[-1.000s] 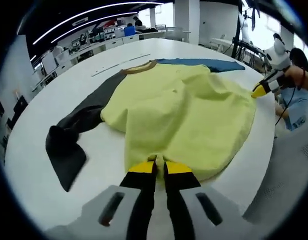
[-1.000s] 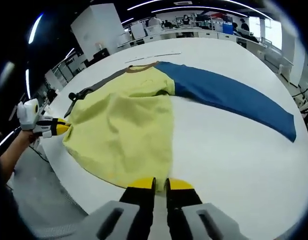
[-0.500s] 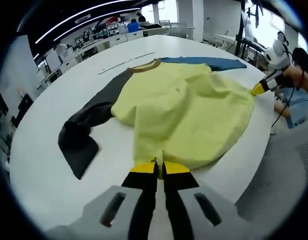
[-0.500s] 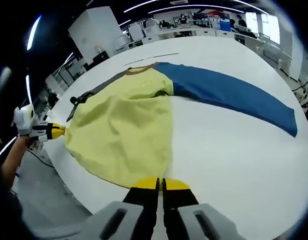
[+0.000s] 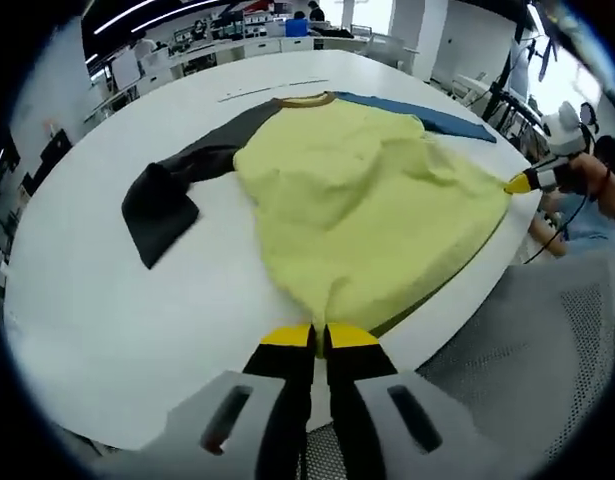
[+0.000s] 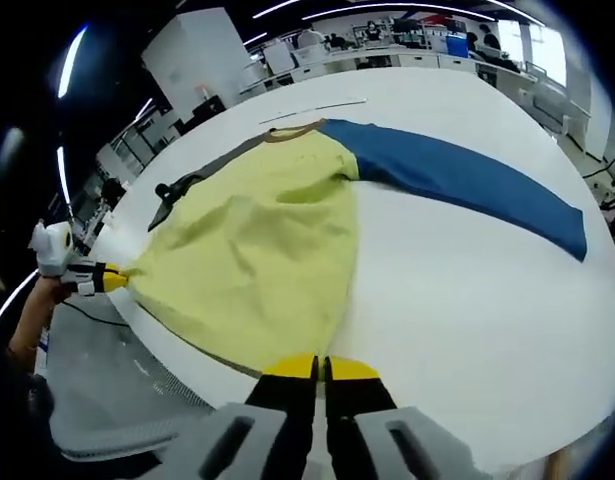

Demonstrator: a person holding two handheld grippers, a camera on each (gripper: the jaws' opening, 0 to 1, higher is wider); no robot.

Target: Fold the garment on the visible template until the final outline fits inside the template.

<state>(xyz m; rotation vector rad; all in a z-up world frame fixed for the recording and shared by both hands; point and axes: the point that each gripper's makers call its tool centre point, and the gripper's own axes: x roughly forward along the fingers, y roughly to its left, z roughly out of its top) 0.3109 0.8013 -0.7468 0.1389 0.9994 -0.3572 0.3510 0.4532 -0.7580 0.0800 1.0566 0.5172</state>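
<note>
Dragging the yellow garment [image 5: 367, 200] further toward the near edge of the white table [image 5: 107, 300] than a second ago, hem now overhanging it. Left gripper [image 5: 318, 335] and right gripper [image 6: 320, 367] each clamping a hem corner, jaws closed. Long axis running away toward the collar; dark sleeve [image 5: 167, 190] and blue sleeve [image 6: 457, 180] spreading sideways, unfolded.

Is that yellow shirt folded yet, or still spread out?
Spread out: the shirt lies flat on the table, blue sleeve stretched sideways.
</note>
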